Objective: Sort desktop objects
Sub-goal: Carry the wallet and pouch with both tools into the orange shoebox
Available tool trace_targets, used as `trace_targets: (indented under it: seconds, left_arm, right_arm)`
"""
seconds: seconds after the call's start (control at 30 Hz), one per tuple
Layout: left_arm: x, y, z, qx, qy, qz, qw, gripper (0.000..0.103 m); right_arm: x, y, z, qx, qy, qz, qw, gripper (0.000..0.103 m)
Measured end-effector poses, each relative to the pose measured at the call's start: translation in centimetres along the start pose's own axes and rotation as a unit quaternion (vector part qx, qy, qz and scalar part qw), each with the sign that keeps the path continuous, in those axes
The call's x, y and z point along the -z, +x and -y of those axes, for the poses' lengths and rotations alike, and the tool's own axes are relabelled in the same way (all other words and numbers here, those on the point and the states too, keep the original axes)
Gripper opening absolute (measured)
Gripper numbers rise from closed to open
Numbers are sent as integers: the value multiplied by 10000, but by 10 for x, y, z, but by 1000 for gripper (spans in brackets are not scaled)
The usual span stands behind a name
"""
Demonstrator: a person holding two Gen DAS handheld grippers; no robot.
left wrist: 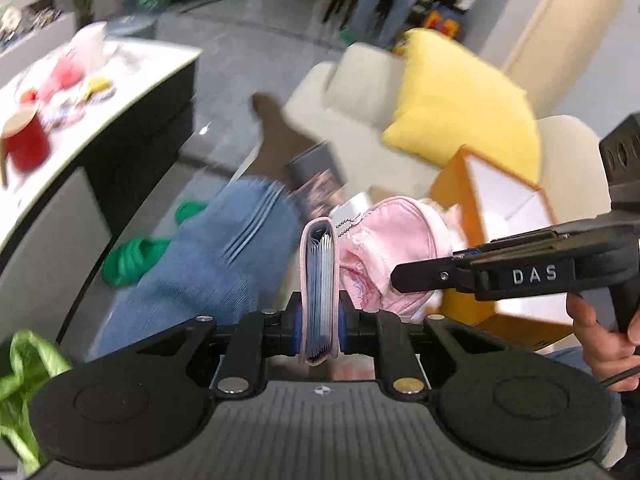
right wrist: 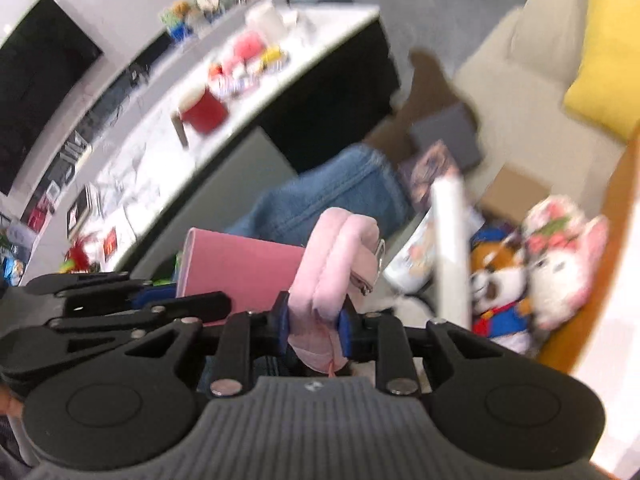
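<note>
Pink card holder [left wrist: 319,288] sits clamped in the left gripper [left wrist: 319,326] and a pink pouch [right wrist: 334,276] in the right gripper [right wrist: 316,330], both aloft, while the table [left wrist: 132,80] remains cluttered.

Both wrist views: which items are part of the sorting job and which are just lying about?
In the job:
- pink card holder, clamped in left gripper
- pink pouch, clamped in right gripper
- orange box

Lying about:
- red mug
- yellow cushion
- plush toys
</note>
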State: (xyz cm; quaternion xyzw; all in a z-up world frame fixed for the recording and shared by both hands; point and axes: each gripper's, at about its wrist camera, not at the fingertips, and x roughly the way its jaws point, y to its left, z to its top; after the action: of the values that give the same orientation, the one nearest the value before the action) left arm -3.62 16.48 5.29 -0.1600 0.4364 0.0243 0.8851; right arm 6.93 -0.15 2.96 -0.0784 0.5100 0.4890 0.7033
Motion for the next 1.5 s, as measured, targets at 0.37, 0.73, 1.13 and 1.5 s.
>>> trace_targets:
  seconds: [0.37, 0.73, 1.13, 1.5]
  left_arm:
    - [-68, 30, 112, 1141, 821, 128, 9900, 18]
    - [-105, 169, 238, 1274, 1578, -563, 9776, 18]
    - [-117, 293, 270, 1106, 1370, -1192, 9771, 18]
    - [-116, 320, 286, 1192, 1341, -1384, 9740, 18]
  right_arm:
    - [17, -127, 75, 1327, 458, 1356, 9808, 25]
    - [17, -127, 211, 2546, 1059, 1231, 9533, 25]
    - [0, -84, 292, 2709, 1053, 755, 9539, 25]
    - [3, -66, 305, 3035, 711, 648, 9480, 28]
